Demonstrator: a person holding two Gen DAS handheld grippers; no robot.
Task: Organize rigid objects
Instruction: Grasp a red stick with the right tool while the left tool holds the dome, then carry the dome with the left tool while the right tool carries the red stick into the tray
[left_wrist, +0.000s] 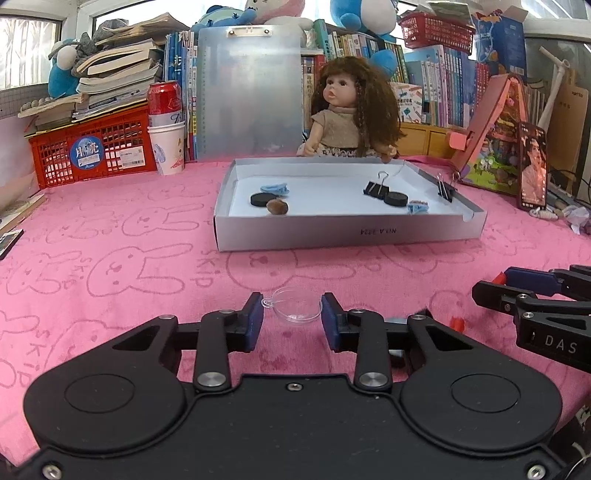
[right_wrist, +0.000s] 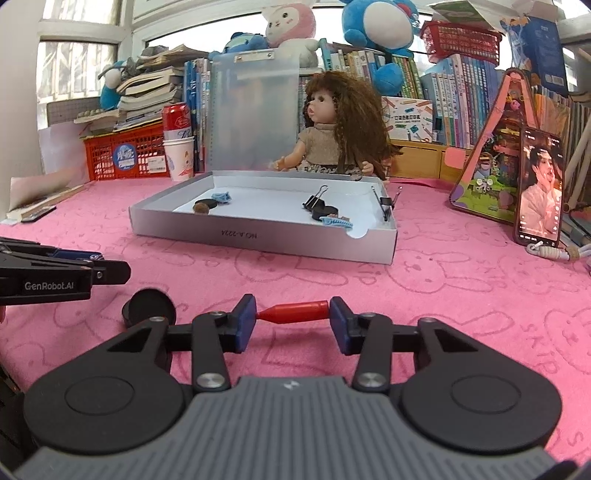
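Claws both pinch — left claw (left_wrist: 292, 322) on a clear half-shell (left_wrist: 295, 307), right claw (right_wrist: 292, 322) on a red cap (right_wrist: 294, 312).

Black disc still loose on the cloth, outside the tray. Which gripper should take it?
Neither is free: right gripper clamps the red cap, left gripper brackets the clear dome. Probably right after dropping off; the black disc lies just beside its left finger.

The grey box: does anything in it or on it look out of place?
One binder clip is clamped upright onto the right wall of the grey box, while the other binder clip lies inside.
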